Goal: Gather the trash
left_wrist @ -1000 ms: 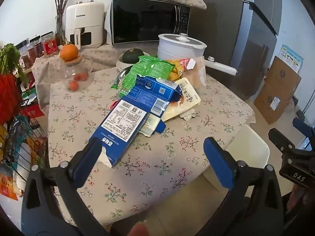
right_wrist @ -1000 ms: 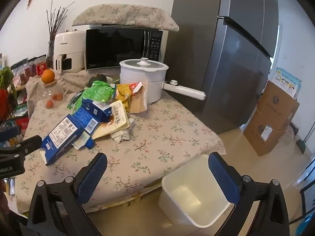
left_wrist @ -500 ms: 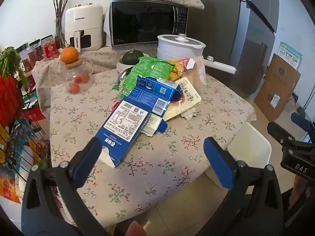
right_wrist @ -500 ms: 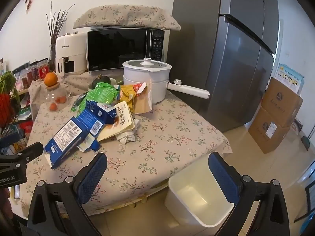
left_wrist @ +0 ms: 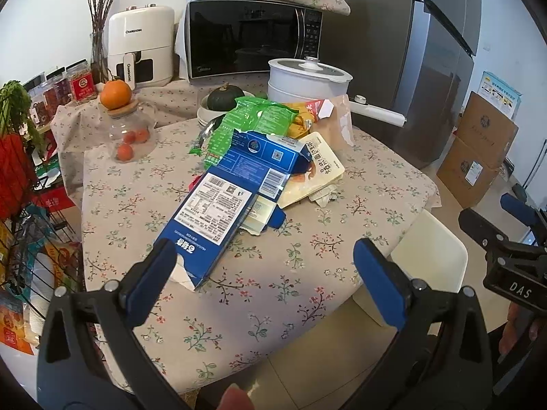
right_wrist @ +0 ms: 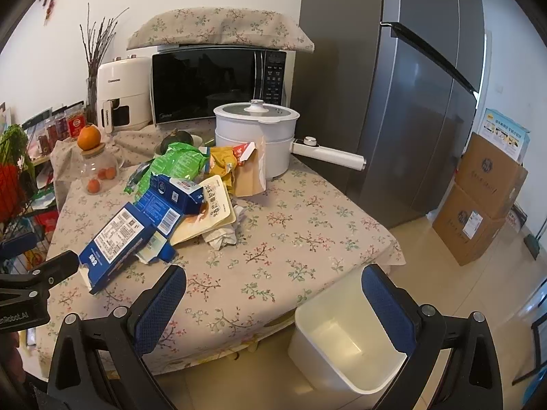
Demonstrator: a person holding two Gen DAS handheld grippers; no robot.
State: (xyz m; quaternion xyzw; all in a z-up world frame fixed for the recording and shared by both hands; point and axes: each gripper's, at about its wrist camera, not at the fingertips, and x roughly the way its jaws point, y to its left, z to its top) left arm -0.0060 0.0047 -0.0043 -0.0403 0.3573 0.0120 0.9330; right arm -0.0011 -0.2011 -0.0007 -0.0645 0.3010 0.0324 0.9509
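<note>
Both grippers hang in the air at the near edge of the counter point(right_wrist: 307, 239), which has a floral cloth over it. Left gripper point(left_wrist: 266, 266): fingers spread wide, nothing btwn them; its left pad sits in line w/ the near corner of the flattened blue carton point(left_wrist: 218, 212), contact can't be told. Right gripper point(right_wrist: 273, 297): fingers also wide apart, empty, above the counter edge and the white bin point(right_wrist: 345, 341). Bin stands on the floor just beside the counter's near right corner, partly tucked under the overhanging cloth, looks empty inside. Trash pile sits mid-counter: blue carton lies flat, nearest the grippers, overlapping a 2nd torn blue box point(right_wrist: 171, 194); a pale yellow packet point(right_wrist: 212, 212) under/beside that; crumpled white paper point(right_wrist: 222, 235) at its right edge; green bag point(right_wrist: 174, 164) and yellow-orange wrapper point(right_wrist: 222, 164) behind, leaning toward a white pot point(right_wrist: 256, 130) w/ long handle. Glass jar point(left_wrist: 131, 130) w/ an orange point(left_wrist: 115, 94) on its lid stands far left, apart from the pile. Microwave point(right_wrist: 215, 85) and fridge point(right_wrist: 393, 85) behind.
</note>
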